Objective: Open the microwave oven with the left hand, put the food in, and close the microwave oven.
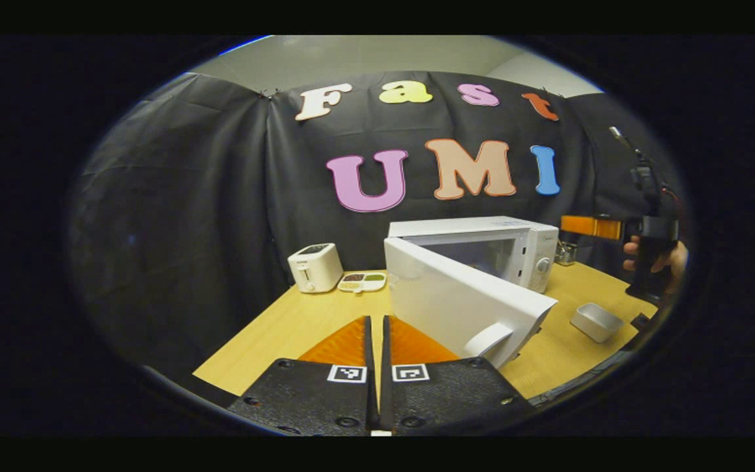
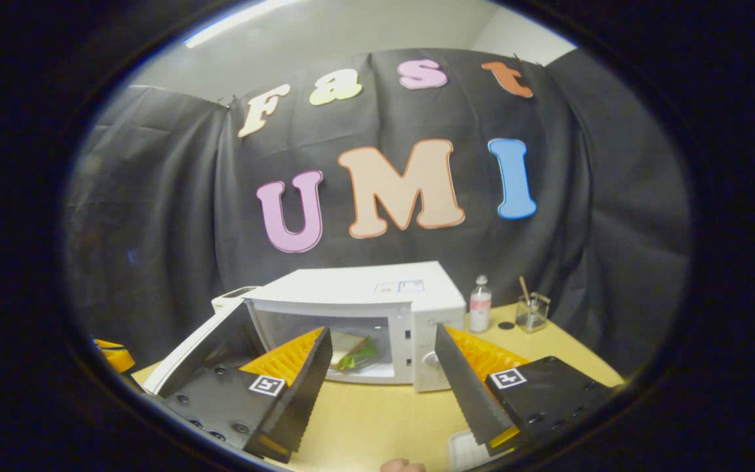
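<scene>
The white microwave [image 1: 528,246] stands on the wooden table with its door [image 1: 463,305] swung open toward me. The door's handle [image 1: 490,337] sits just right of my left gripper [image 1: 375,319], which is shut with nothing between its fingers. In the right gripper view the microwave [image 2: 377,288] is straight ahead, and a sandwich [image 2: 351,347] lies inside its cavity. My right gripper [image 2: 383,334] is open and empty in front of the cavity, a little back from it. The right gripper [image 1: 649,242], held by a hand, also appears at the far right of the left gripper view.
A white toaster [image 1: 315,267] and a divided dish of food [image 1: 362,282] sit at the table's back left. An empty white tray [image 1: 595,321] lies right of the microwave. A small bottle [image 2: 480,305] and a glass jar [image 2: 531,313] stand behind the microwave's right side.
</scene>
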`<state>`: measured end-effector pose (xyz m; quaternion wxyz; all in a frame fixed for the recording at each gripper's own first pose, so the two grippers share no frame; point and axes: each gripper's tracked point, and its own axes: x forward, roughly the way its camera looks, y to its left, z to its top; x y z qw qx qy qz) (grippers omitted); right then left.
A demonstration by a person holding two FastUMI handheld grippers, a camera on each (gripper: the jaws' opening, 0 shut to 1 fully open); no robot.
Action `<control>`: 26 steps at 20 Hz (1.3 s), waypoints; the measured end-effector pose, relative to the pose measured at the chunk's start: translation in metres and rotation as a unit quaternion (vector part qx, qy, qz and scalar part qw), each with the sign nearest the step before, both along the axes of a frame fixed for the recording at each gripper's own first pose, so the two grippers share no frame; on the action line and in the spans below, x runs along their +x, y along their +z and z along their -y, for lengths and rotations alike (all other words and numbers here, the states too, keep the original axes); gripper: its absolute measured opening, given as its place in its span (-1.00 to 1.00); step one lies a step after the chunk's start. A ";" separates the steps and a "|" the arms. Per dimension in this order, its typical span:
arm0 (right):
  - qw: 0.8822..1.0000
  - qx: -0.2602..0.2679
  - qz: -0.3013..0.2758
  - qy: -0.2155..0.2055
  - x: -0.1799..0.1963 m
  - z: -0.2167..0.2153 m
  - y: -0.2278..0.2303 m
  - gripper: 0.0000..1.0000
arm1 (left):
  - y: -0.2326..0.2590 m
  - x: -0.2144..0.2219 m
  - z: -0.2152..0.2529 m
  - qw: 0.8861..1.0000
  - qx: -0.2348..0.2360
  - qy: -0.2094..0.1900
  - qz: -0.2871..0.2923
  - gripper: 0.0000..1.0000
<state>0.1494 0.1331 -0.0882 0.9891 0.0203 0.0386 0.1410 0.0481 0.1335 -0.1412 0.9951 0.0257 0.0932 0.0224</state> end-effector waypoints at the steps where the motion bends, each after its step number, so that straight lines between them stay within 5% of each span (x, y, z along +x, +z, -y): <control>1: 1.000 -0.012 0.011 -0.001 -0.006 0.008 0.011 0.72 | -0.004 0.000 0.003 1.000 -0.001 -0.002 -0.004 -1.00; 3: 0.999 -0.022 0.027 -0.012 -0.019 0.025 0.029 0.72 | -0.014 0.003 0.011 1.000 0.006 -0.008 -0.007 -1.00; 4: 0.999 -0.020 0.032 -0.018 -0.026 0.032 0.036 0.94 | -0.023 0.005 0.015 1.000 0.011 -0.014 -0.014 -0.99; 5: 0.999 -0.020 0.037 -0.020 -0.034 0.037 0.040 0.94 | -0.035 0.005 0.020 0.999 0.017 -0.017 -0.030 -1.00; 9: 0.998 -0.042 0.034 -0.037 -0.057 0.063 0.037 0.94 | -0.041 0.003 0.040 0.999 0.022 -0.032 -0.032 -1.00; 10: 0.998 -0.040 0.032 -0.042 -0.063 0.068 0.038 0.73 | -0.040 0.005 0.044 0.999 0.026 -0.033 -0.026 -1.00; 12: 0.998 -0.038 0.029 -0.043 -0.075 0.074 0.036 0.73 | -0.038 0.007 0.054 0.998 0.032 -0.044 -0.023 -0.98; 13: 0.998 -0.042 0.028 -0.048 -0.080 0.080 0.036 0.94 | -0.039 0.009 0.060 0.998 0.030 -0.050 -0.025 -1.00; 14: 0.997 -0.045 0.031 -0.052 -0.084 0.085 0.038 0.94 | -0.040 0.011 0.067 0.998 0.028 -0.055 -0.027 -0.98; 15: 0.997 -0.046 0.033 -0.055 -0.088 0.090 0.041 0.73 | -0.039 0.013 0.075 0.997 0.027 -0.062 -0.026 -0.98; 17: 0.996 -0.043 0.036 -0.063 -0.095 0.098 0.046 0.73 | -0.038 0.019 0.093 0.996 0.030 -0.079 -0.022 -1.00; 18: 0.996 -0.043 0.037 -0.066 -0.099 0.101 0.047 0.94 | -0.039 0.024 0.101 0.996 0.030 -0.087 -0.021 -1.00; 19: 0.996 -0.044 0.038 -0.069 -0.103 0.105 0.049 0.75 | -0.039 0.028 0.110 0.995 0.031 -0.095 -0.022 -1.00; 26: 0.996 -0.025 0.038 -0.074 -0.127 0.115 0.058 0.75 | -0.034 0.071 0.167 0.990 0.027 -0.139 -0.014 -1.00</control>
